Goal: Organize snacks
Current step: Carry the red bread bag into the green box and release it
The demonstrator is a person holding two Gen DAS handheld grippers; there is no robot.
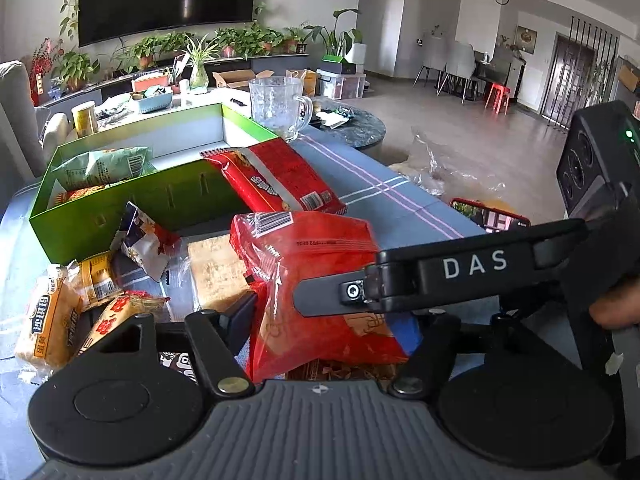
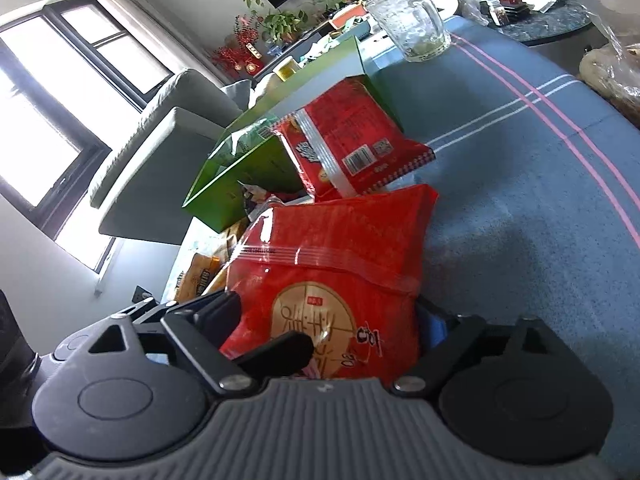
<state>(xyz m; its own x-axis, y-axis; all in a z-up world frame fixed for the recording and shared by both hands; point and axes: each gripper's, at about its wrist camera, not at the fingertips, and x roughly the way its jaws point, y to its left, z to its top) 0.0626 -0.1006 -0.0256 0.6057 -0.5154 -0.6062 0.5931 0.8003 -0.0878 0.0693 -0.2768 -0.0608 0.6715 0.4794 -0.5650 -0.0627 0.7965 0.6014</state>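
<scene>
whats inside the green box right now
The green box holds a pale green snack bag and, below it, an orange-red packet. A long red packet leans over its near corner. The near wall hides the rest of the box floor.

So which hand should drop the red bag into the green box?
Left, probably. The left gripper and right gripper both hold the bag, but the box lies on the left's side.

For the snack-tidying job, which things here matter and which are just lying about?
Job: open green cardboard box; crinkly red plastic snack bag between both grippers' fingers; flat red packet on the box's rim; yellow bread packs.
Lying about: clear glass mug; red-cased phone.
</scene>
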